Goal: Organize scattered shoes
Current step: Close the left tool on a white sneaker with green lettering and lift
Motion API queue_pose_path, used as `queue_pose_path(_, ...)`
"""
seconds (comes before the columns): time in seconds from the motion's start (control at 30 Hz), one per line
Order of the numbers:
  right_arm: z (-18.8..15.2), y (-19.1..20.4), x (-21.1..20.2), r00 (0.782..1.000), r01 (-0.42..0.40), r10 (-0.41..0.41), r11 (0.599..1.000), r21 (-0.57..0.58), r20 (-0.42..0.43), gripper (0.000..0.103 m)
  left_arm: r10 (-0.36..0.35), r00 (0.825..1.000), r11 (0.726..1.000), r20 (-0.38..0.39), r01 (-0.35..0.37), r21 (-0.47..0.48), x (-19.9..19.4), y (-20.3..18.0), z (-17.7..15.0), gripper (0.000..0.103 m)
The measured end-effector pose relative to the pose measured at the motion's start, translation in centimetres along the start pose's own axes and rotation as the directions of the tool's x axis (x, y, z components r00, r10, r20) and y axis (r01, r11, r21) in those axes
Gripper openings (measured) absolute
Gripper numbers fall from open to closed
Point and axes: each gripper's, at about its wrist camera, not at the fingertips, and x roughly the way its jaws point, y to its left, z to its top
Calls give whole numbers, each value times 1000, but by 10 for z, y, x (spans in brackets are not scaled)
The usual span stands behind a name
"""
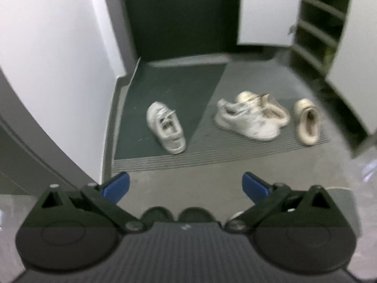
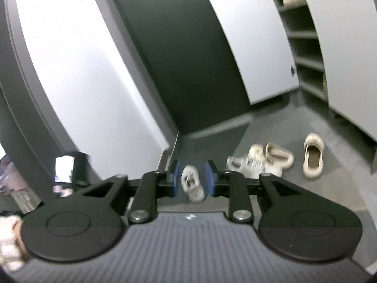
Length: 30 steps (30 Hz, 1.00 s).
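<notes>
My left gripper has its fingers spread wide; my right gripper's fingers stand partly apart, holding nothing. A white sneaker lies alone on the dark doormat, well left of the sneaker pile and cream slipper by the shoe cabinet.

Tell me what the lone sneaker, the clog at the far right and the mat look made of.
Sneaker: white, matte upper with laces, probably synthetic leather or mesh; blur leaves it open.
Clog: cream, thick one-piece rounded walls, no laces or seams, likely moulded foam or rubber.
Mat: grey, with parallel ribs along its near edge, seemingly ribbed rubber or coarse carpet; a flat dark green panel behind.
</notes>
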Motion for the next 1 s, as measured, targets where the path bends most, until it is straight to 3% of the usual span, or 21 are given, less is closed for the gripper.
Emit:
queue_pose_path(0.07,-11,-9,8,1000,-11,12,998,67,-6,100,21,999,1000,-25,-21,-18,37,4,10,103)
queue_pose_path(0.1,-16,-14,14,999,-17,21,993,118,-32,103,31,999,999,-38,-32,-27,56,6,15,103)
queue_pose_path(0.2,-20,-23,26,991,-98,112,979,180,-70,103,62,995,997,-75,-66,-50,109,11,30,103)
queue_pose_path(0.3,-24,-30,47,984,-81,107,980,182,-141,103,108,990,992,-91,-113,-60,177,16,46,103)
queue_pose_path(0.57,-36,-52,105,938,-24,121,958,287,-324,103,125,990,980,-67,-134,-144,332,41,73,103)
queue_pose_path(0.77,-48,-63,147,905,77,69,943,323,-419,103,166,981,967,-99,-182,-179,421,54,74,103)
queue_pose_path(0.9,-54,-60,170,880,89,69,948,307,-470,103,151,977,957,-153,-183,-223,462,62,66,103)
queue_pose_path(1.0,-56,-54,182,866,87,72,953,291,-494,103,152,970,964,-189,-188,-188,480,55,61,101)
